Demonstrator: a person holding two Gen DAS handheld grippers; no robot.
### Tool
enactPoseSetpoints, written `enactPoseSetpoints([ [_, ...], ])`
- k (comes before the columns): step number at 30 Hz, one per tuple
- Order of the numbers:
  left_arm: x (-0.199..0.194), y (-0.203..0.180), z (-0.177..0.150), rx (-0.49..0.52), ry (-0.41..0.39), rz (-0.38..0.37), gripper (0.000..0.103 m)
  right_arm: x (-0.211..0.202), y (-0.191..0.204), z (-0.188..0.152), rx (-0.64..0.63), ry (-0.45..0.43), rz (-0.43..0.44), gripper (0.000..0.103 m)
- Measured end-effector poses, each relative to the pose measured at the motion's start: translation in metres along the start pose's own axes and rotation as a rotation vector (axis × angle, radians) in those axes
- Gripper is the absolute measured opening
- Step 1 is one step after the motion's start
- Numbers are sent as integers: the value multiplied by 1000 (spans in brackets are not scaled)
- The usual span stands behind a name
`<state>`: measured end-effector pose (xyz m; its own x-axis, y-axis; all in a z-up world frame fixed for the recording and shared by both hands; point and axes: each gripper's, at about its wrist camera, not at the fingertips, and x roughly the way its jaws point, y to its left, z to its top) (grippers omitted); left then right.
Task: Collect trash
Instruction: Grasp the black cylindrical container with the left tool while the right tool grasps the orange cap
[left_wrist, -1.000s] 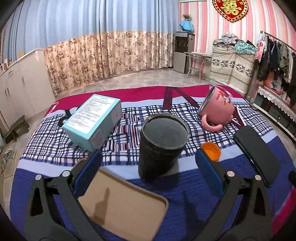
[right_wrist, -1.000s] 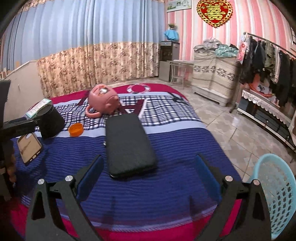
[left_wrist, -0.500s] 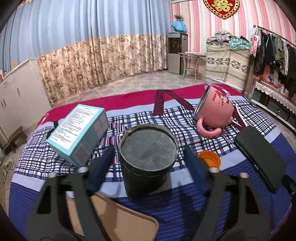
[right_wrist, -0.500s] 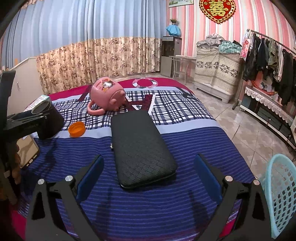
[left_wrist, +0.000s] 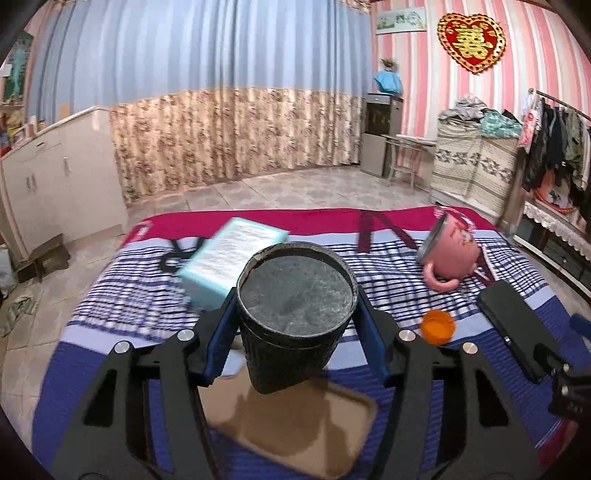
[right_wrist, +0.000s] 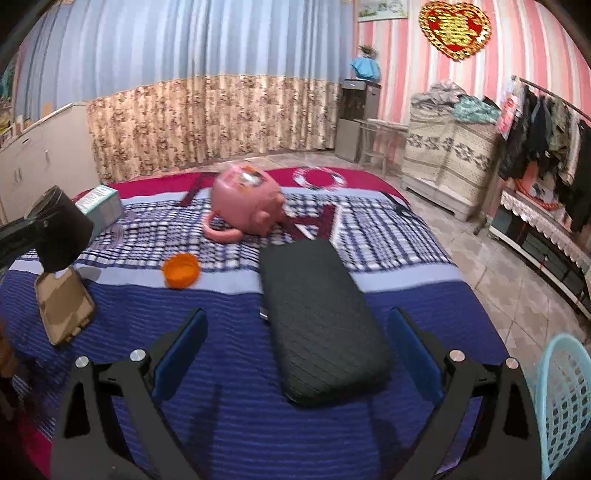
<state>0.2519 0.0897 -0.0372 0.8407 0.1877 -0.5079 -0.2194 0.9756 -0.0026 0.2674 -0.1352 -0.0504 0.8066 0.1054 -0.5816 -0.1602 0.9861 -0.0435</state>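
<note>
A black ribbed cup (left_wrist: 295, 325) sits between the blue pads of my left gripper (left_wrist: 295, 299), whose jaws are closing and pressing on its sides. The cup hangs tilted just above the bed; from the right wrist view it shows at the far left (right_wrist: 59, 229). An orange cap (left_wrist: 438, 326) (right_wrist: 181, 269) lies on the blanket to the cup's right. My right gripper (right_wrist: 295, 321) stands open over the near end of a black case (right_wrist: 321, 321), touching nothing.
A tan phone (left_wrist: 295, 424) lies under the cup. A teal box (left_wrist: 229, 262) and a tipped pink mug (left_wrist: 448, 254) lie farther back on the checked blanket (right_wrist: 388, 236). A light blue basket (right_wrist: 561, 406) stands on the floor at the bed's right.
My left gripper moved forward around the black cup, narrowed onto it and raised it off the bed. The right gripper drifted closer to the black case.
</note>
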Motion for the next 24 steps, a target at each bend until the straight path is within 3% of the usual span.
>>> enactPoseSetpoints([
  [8, 4, 40, -26, -67, 18, 100, 59, 26, 49, 21, -50, 32, 108, 96],
  [13, 9, 39, -29, -54, 12, 104, 59, 58, 73, 23, -94, 96, 132, 93],
  [15, 10, 38, -30, -45, 9, 107, 59, 70, 78, 24, -98, 127, 145, 80],
  [19, 12, 38, -31, -50, 9, 99, 59, 88, 86, 27, -99, 182, 172, 71],
  [21, 12, 38, -31, -53, 10, 96, 59, 92, 89, 28, -100, 192, 189, 46],
  [24, 12, 38, -31, -53, 10, 96, 59, 91, 90, 26, -104, 192, 210, 40],
])
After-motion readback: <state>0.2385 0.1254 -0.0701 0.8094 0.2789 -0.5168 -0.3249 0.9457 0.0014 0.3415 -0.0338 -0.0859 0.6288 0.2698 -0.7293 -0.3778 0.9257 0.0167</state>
